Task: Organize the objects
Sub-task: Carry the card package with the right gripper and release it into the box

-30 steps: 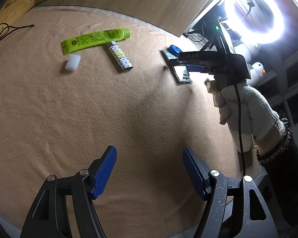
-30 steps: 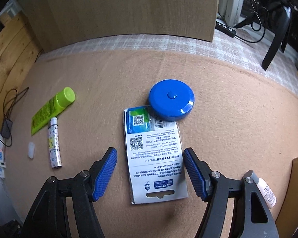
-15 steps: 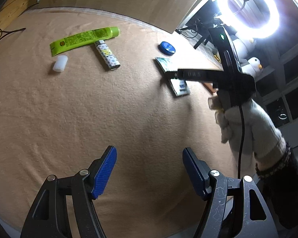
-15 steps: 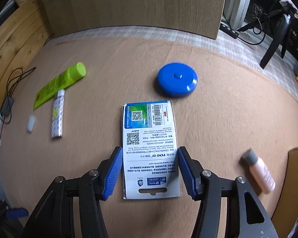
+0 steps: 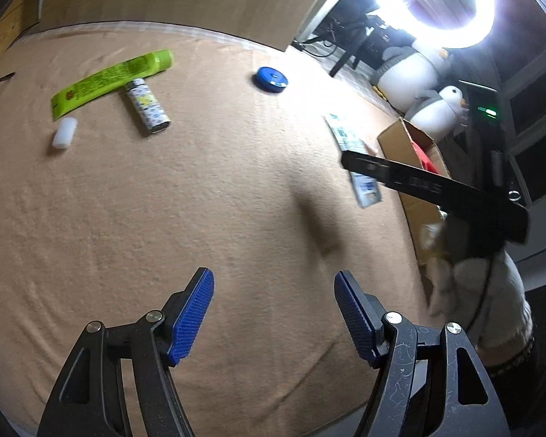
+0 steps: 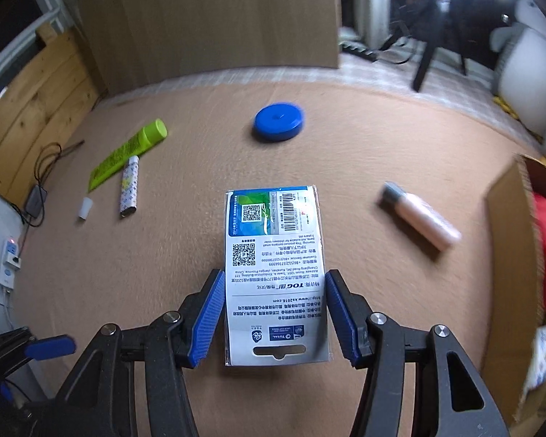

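The right claw (image 6: 275, 313) grips a printed packet (image 6: 275, 255) by its side edges, lifted off the tan-covered bench (image 6: 185, 240). The left claw (image 5: 273, 313) hangs released over bare cloth. Farther off lie a pink bottle (image 6: 422, 216), patterned lighter (image 6: 129, 191), green tube (image 6: 127, 151) and blue disc (image 6: 278, 122).

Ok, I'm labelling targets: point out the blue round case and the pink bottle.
blue round case (image 6: 279, 122), right wrist view, centre of its top face.
pink bottle (image 6: 426, 220), right wrist view, middle of its pale body.
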The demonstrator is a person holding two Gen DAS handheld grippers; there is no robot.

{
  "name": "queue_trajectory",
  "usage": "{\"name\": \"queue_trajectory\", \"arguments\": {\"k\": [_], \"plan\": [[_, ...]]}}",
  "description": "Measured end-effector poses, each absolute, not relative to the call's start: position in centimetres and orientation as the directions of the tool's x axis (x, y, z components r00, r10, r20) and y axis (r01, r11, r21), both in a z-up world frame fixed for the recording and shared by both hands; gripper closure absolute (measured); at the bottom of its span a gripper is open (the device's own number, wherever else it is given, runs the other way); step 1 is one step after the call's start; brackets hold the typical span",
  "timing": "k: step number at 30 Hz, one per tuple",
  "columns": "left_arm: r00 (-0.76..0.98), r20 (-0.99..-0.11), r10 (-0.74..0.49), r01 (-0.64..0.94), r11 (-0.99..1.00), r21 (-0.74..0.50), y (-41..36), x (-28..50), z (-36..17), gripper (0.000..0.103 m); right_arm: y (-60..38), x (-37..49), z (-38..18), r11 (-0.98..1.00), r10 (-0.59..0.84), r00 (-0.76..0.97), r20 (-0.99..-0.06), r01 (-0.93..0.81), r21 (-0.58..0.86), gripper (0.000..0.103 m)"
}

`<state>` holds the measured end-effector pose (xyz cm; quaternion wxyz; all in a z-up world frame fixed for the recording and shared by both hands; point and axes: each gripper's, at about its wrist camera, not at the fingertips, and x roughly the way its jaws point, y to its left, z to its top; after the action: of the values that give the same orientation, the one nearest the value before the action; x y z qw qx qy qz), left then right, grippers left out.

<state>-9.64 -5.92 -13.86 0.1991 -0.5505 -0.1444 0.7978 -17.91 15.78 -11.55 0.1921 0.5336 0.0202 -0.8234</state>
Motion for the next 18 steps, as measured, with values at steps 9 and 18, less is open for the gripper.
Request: {"name": "queue_trajectory", "arguments": {"k": [9,18], "plan": [[-0.282,-0.818,0.502,-0.225,-0.863,-0.452,-2.1,-10.1,-13.7,0.031,22.8,-14.3,-7.7,-0.959,-0.255,-0.473,-0.843,0.234,0.159,0.051],[-0.249,-0.82,0.515,-0.278,-0.849,-0.449,1.3,-10.1,-13.7,0.031,31.1,-12.3,-7.4,-0.987,-0.158,-0.51,-0.845,0.075,0.139,0.051]]}}
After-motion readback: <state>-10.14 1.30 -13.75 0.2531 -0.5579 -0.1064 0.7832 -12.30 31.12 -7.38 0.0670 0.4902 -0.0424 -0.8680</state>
